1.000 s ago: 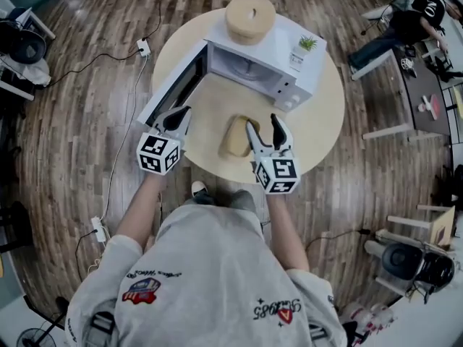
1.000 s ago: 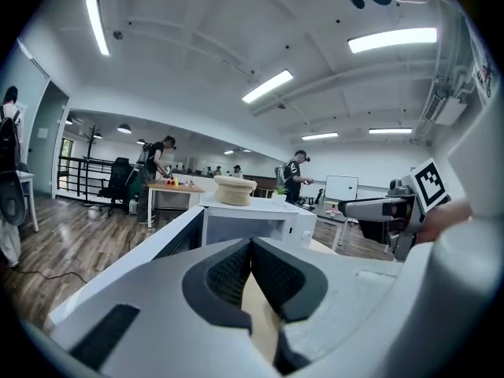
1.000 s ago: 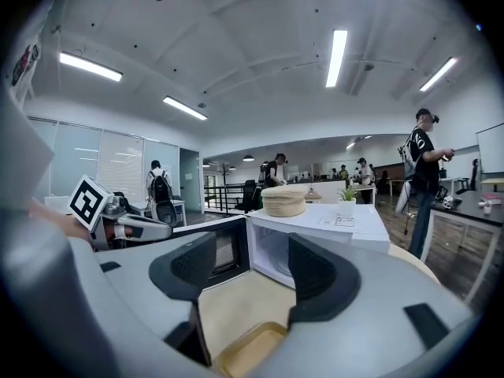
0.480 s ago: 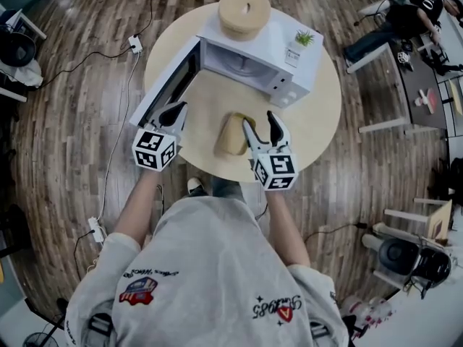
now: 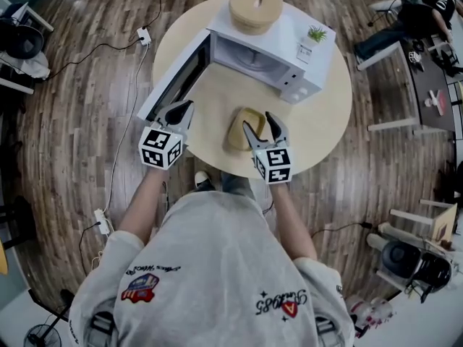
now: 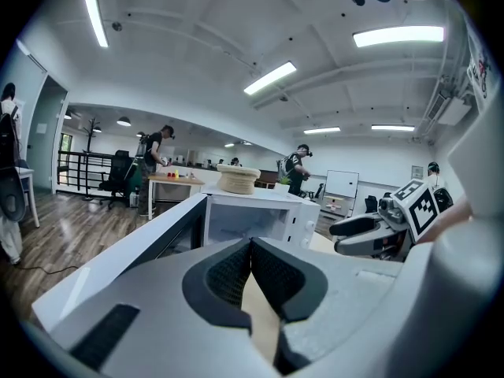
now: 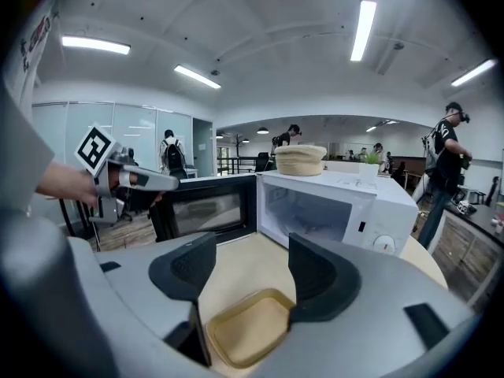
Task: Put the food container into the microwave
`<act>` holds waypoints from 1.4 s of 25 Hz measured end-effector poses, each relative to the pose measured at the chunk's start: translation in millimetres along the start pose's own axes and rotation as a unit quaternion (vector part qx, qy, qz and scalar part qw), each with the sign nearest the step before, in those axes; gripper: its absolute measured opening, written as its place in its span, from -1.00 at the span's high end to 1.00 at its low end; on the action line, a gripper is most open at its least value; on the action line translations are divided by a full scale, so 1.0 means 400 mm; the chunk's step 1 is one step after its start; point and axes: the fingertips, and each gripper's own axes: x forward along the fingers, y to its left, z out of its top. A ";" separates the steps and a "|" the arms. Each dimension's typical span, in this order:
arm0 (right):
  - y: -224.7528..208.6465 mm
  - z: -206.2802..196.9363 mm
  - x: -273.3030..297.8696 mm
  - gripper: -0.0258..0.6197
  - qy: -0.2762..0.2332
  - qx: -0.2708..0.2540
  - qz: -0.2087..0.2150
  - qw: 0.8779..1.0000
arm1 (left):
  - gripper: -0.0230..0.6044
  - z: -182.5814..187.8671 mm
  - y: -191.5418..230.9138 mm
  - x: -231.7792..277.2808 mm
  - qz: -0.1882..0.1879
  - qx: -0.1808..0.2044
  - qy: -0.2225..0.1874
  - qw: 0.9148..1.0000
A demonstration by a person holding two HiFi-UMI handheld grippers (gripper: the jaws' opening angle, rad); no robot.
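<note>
Right gripper view first: my right tool has its two jaws wide apart and grips nothing. The one food container, a shallow tan tray, lies flat low in the frame, under the gap between the jaws. In the head view the same tool sits at centre, its jaws beside the container's right edge; I cannot tell whether they touch it.

My left tool has its pads pressed together with nothing between them. In the head view it hovers left of centre, apart from the container, near the lower end of the microwave door.

Beyond both tools stands one white microwave in the upper middle of the frame. Its door is swung fully open to the left and its cavity is lit. On its roof I count one round woven basket and one small potted plant. Everything rests on a single round tabletop.
</note>
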 end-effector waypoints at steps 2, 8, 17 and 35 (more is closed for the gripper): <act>0.015 -0.042 0.011 0.07 0.018 -0.008 0.009 1.000 | 0.91 -0.008 -0.004 -0.002 -0.001 0.000 0.003 1.000; 0.058 -0.137 0.039 0.09 0.070 -0.028 0.042 0.996 | 0.91 -0.009 0.000 -0.024 0.001 0.002 0.004 1.000; 0.103 -0.321 0.075 0.02 0.162 -0.036 0.072 0.983 | 0.91 -0.040 0.020 -0.061 0.014 0.000 0.013 1.000; 0.151 -0.547 0.078 0.32 0.305 -0.068 0.119 0.943 | 0.91 -0.057 0.055 -0.074 0.020 -0.013 0.017 1.000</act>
